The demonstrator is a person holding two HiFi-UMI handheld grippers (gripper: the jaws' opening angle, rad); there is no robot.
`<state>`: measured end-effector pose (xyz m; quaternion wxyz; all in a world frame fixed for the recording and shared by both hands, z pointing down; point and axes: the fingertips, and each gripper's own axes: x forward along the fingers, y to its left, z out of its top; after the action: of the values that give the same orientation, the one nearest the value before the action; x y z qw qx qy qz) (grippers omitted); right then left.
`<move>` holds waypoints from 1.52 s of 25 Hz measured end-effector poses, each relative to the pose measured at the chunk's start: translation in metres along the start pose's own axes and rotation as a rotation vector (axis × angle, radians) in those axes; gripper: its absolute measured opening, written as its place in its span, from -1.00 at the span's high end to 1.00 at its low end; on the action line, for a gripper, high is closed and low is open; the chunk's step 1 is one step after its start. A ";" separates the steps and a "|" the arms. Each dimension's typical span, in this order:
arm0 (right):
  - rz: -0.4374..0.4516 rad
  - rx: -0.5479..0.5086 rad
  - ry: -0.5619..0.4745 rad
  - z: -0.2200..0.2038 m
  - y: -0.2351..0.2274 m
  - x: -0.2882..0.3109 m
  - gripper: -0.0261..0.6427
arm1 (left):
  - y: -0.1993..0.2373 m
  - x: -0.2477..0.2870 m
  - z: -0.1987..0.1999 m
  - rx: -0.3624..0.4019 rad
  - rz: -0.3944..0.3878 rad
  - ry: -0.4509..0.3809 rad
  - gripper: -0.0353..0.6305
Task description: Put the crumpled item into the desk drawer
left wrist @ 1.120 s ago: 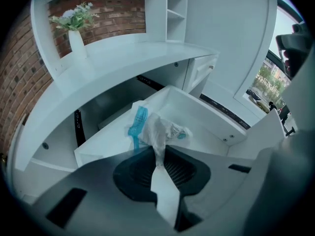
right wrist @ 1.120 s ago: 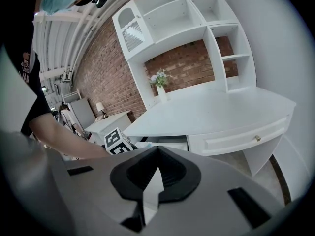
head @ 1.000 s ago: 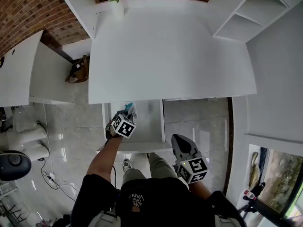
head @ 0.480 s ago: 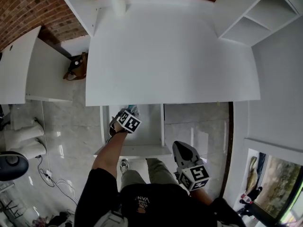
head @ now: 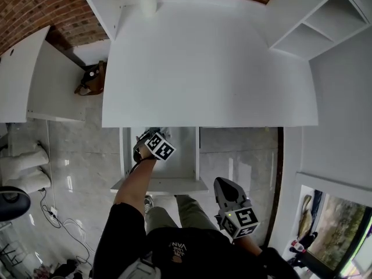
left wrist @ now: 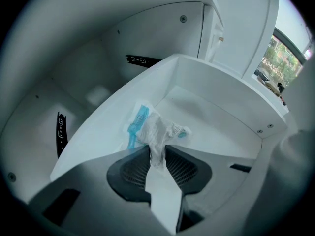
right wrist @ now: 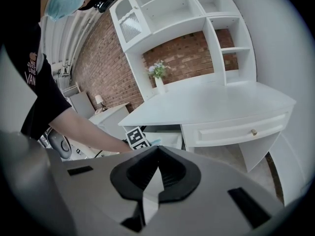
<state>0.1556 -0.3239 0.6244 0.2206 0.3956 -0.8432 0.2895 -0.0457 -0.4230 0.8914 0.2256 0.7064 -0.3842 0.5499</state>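
White crumpled plastic wrapper (left wrist: 157, 129) with a blue strip sits inside the white desk drawer (left wrist: 221, 117), tail pinched in the left gripper (left wrist: 156, 150), its jaws just loosening; right gripper (right wrist: 157, 154) jaws together.

White study corner against a brick wall
A white vase (head: 147, 3) of pale flowers (right wrist: 157, 70) stands at the back of the desktop (head: 209, 68), before the red brick wall (right wrist: 106, 58). An open-shelf hutch (right wrist: 197, 14) rises above, with an arched glazed door (right wrist: 130, 26) at its left end. A brown bag (head: 93, 81) lies on the glossy tiled floor (head: 244, 156) beside a second white table (head: 35, 80); cables (head: 58, 217) trail nearby
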 end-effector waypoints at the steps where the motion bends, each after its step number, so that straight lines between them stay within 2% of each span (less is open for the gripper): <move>1: -0.002 -0.003 -0.002 0.000 0.001 -0.001 0.92 | 0.001 0.000 0.000 0.001 0.006 -0.001 0.64; 6: -0.007 -0.011 -0.012 -0.002 0.007 -0.006 0.92 | -0.002 -0.004 -0.002 0.014 0.022 -0.020 0.34; 11: -0.004 -0.020 -0.026 -0.002 0.019 -0.011 0.92 | -0.002 -0.018 -0.001 0.015 0.035 -0.058 0.20; 15: -0.001 -0.024 -0.045 -0.004 0.034 -0.016 0.92 | -0.002 -0.037 -0.003 0.002 0.048 -0.108 0.19; 20: 0.000 -0.027 -0.071 -0.004 0.053 -0.022 0.92 | 0.001 -0.074 0.002 -0.014 0.070 -0.216 0.19; 27: -0.012 -0.041 -0.114 -0.003 0.087 -0.028 0.92 | -0.005 -0.155 0.009 -0.006 0.091 -0.418 0.19; 38: -0.045 -0.078 -0.228 0.010 0.141 -0.067 0.92 | -0.025 -0.301 -0.024 -0.034 0.106 -0.655 0.19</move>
<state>0.0814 -0.2214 0.5324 0.1448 0.4358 -0.8645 0.2046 -0.0704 -0.3015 0.6150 0.0730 0.8209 -0.4818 0.2979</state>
